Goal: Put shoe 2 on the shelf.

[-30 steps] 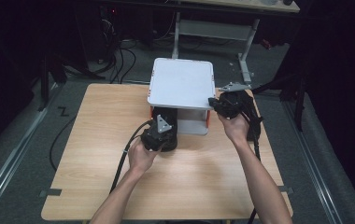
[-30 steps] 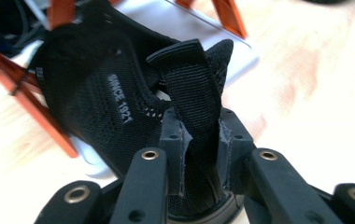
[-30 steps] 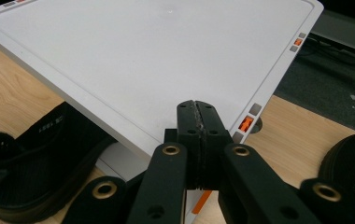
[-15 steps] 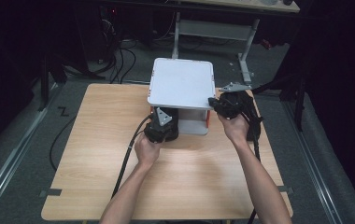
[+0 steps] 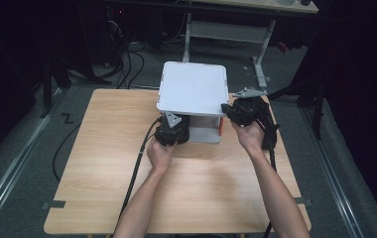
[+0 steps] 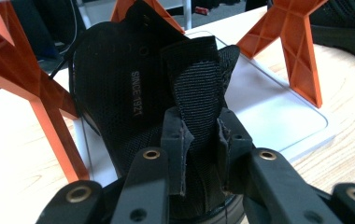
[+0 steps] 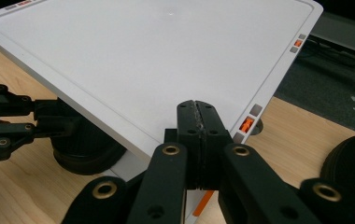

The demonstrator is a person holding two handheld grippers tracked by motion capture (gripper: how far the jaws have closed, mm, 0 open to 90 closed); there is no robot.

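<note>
Now the left gripper (image 6: 199,154) pinches the tongue of a black shoe (image 6: 133,98), toe pointing away between the orange legs (image 6: 40,98) under the white shelf (image 5: 194,91); the right gripper (image 7: 198,140), jaws shut and empty, rests at the shelf's near right corner.

1. The left gripper (image 5: 172,130) is now farther from the person than a second ago, right at the near edge of the white rack (image 5: 193,89); earlier it sat back over bare table.
2. Its front end now reaches under the rack's top shelf, between the orange legs (image 6: 42,100).
3. The black shoe (image 6: 133,102) pinched in its jaws has gone in with it onto the lower shelf.
4. The left forearm stretches farther out.
</note>
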